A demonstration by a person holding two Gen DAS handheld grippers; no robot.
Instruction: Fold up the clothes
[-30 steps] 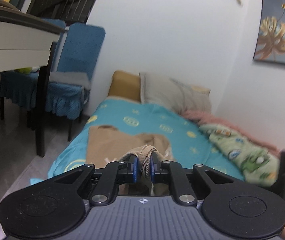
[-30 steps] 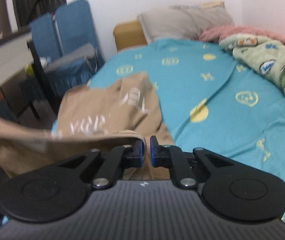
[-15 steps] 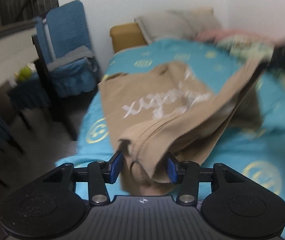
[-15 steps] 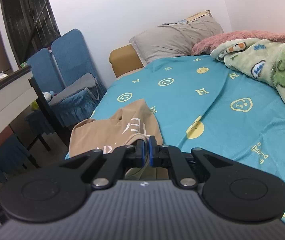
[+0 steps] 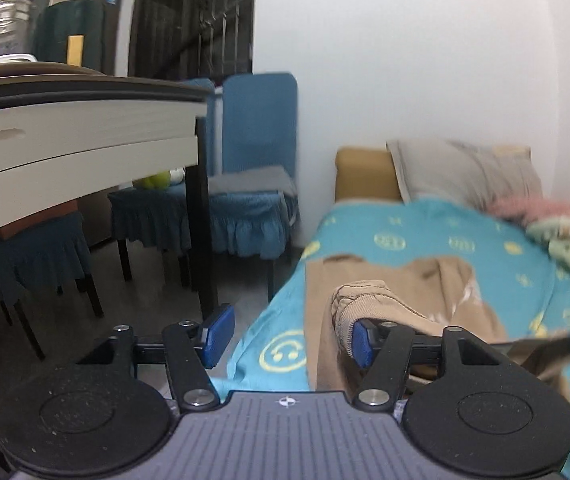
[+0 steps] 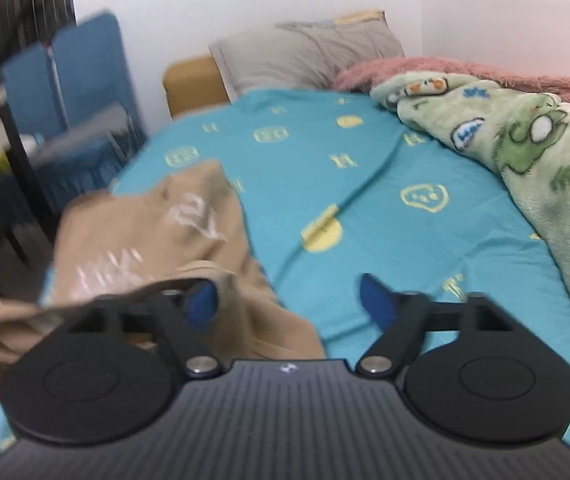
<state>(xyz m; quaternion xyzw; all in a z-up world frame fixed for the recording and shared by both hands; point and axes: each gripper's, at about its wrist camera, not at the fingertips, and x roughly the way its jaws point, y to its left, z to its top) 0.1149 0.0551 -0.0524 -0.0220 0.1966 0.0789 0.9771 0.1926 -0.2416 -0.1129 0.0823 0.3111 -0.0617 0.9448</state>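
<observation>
On the teal bedsheet (image 6: 365, 184) a tan garment (image 6: 145, 236) lies crumpled, both tools (image 5: 289, 336) (image 6: 285, 300) released.

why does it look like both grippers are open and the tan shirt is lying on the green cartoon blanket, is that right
Partly. Both the left gripper and the right gripper are open, but the tan shirt lies on the turquoise bedsheet near the bed's edge, not on the green cartoon blanket, which is bunched apart along the far side. The right wrist view shows this.
</observation>
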